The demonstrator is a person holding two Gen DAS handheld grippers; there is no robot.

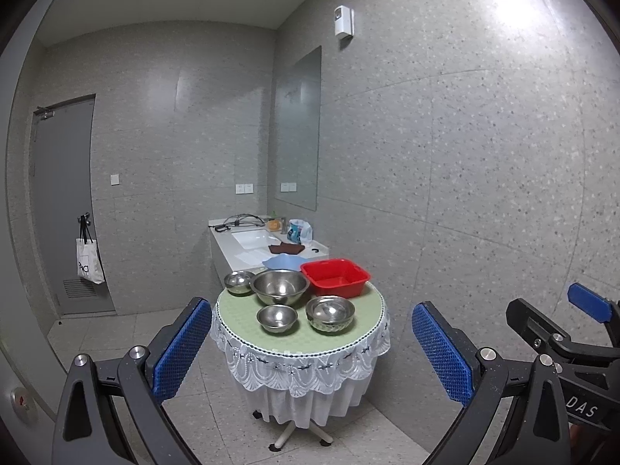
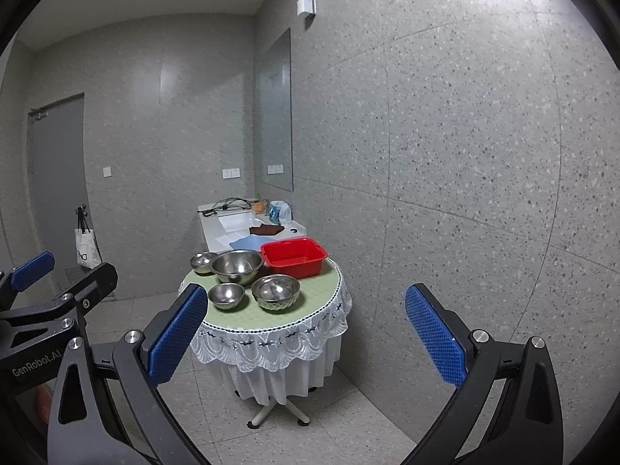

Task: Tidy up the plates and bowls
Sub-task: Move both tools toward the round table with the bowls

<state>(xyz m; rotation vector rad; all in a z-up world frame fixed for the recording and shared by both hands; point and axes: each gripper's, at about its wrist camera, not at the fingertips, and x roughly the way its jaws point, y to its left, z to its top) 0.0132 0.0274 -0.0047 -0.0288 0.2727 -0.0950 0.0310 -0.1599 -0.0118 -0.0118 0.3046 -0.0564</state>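
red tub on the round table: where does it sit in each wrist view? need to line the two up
Left wrist: red tub just right of centre, at the table's back right, right of the big steel bowl.
Right wrist: red tub just left of centre, same back-right spot beside the big steel bowl.
Shared landmark: the white sink counter behind the table.

Round worktop (image 1: 232,310) on a splayed white foot, covered by a pale green cloth (image 1: 360,333) with white lace skirt. On it: large steel bowl (image 1: 279,286) centre-back, small bowl (image 1: 239,282) left of it, red plastic basin (image 1: 335,277) right, two more steel bowls in front (image 1: 277,318) (image 1: 330,313), the right one apparently nested in another bowl.
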